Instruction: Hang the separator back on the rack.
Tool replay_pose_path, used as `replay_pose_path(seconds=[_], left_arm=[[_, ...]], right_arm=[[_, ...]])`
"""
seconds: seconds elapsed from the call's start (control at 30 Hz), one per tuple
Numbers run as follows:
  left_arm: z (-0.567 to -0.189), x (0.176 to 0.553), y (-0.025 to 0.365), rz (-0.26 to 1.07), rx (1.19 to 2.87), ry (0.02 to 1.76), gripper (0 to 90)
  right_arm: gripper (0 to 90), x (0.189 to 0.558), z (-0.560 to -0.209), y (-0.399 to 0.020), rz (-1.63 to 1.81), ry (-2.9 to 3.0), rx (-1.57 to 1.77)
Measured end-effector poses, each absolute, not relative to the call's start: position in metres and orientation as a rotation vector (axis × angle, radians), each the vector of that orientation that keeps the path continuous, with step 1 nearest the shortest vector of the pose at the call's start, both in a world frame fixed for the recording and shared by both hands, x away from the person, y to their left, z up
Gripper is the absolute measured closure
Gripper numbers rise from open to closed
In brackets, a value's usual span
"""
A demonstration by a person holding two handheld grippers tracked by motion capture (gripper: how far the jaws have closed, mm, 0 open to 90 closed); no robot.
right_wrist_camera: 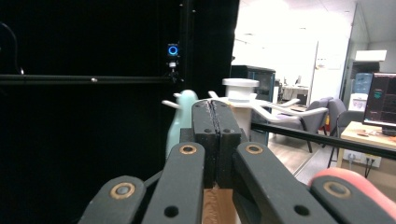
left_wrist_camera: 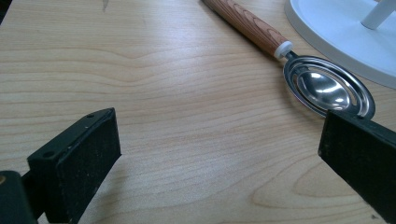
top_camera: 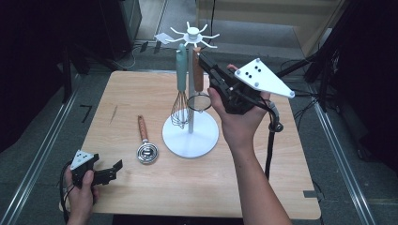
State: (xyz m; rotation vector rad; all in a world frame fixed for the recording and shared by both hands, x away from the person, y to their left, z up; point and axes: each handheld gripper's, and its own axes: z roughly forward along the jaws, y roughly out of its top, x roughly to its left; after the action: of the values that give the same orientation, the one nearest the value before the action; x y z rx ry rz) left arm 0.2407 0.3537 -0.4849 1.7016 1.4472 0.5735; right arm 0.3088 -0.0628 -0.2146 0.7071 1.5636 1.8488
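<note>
A white utensil rack [top_camera: 190,138] stands mid-table. A whisk with a teal handle [top_camera: 179,101] and a wooden-handled ring strainer [top_camera: 198,75] hang from its hooked top [top_camera: 193,33]. My right gripper [top_camera: 202,58] is raised at the top of the wooden handle. In the right gripper view its jaws [right_wrist_camera: 215,109] are shut pad to pad, with the wooden handle [right_wrist_camera: 215,207] just below them and the teal handle [right_wrist_camera: 180,126] behind. A wooden-handled metal spoon [top_camera: 146,152] lies on the table. My left gripper [top_camera: 112,171] rests at the near left corner, open and empty [left_wrist_camera: 219,135], with the spoon's bowl [left_wrist_camera: 327,88] ahead.
The wooden table [top_camera: 141,93] ends close behind the rack, with dark stands and cables around it. In the left gripper view the rack's white base [left_wrist_camera: 336,28] sits just beyond the spoon. A small dark mark [top_camera: 114,114] is on the tabletop at the left.
</note>
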Motion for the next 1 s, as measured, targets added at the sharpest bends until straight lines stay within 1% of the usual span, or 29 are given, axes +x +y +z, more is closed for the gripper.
replay_pose_path(seconds=[0.2, 0.47, 0.73, 1.0], left_arm=[[-0.485, 0.241, 0.354, 0.572, 1.701, 1.446, 0.0], [-0.485, 0.240, 0.354, 0.569, 1.708, 1.443, 0.0], [-0.484, 0.240, 0.352, 0.570, 1.719, 1.429, 0.0], [-0.483, 0.240, 0.347, 0.601, 1.760, 1.405, 0.0]], right_arm=[[90.0, 0.308, -0.214, -0.056, 1.835, 1.576, 0.683], [90.0, 0.312, -0.223, -0.065, 1.820, 1.577, 0.724], [90.0, 0.313, -0.220, -0.069, 1.838, 1.551, 0.741], [90.0, 0.309, -0.242, -0.079, 1.785, 1.584, 0.767]])
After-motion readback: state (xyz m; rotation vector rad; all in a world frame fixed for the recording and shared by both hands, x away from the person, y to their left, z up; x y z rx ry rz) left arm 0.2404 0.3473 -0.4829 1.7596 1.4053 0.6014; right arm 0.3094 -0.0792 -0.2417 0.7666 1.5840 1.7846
